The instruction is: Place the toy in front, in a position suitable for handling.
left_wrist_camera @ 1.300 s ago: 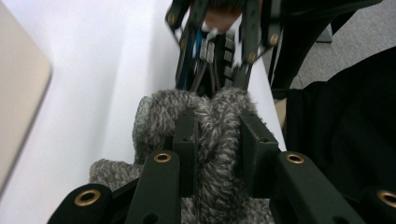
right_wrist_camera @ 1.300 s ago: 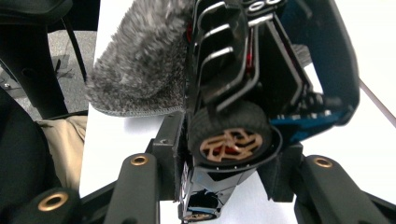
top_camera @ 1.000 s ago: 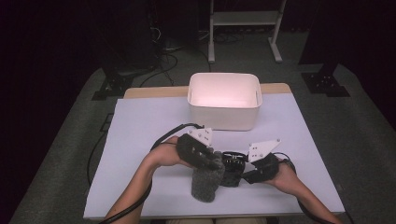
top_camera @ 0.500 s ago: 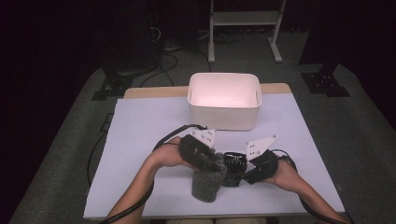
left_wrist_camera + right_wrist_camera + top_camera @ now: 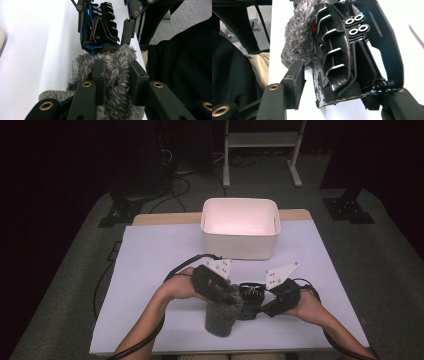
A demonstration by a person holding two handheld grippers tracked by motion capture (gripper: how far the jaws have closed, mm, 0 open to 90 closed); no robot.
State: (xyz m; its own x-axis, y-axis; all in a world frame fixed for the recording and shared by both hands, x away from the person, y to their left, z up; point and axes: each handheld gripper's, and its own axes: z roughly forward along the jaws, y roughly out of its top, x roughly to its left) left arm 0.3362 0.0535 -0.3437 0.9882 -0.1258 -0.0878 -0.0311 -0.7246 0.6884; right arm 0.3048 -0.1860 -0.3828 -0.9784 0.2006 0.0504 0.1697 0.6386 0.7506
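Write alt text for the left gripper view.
The left gripper pinches a grey furry cover between its two black jaws. Just beyond, a black toy car sits partly in the cover's end, on a white table.

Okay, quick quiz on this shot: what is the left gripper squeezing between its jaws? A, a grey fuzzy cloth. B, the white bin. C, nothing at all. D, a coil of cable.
A: in the left gripper view, the left gripper has both pads pressed into the grey fuzzy cloth, while the white bin stands apart at the far side of the table.
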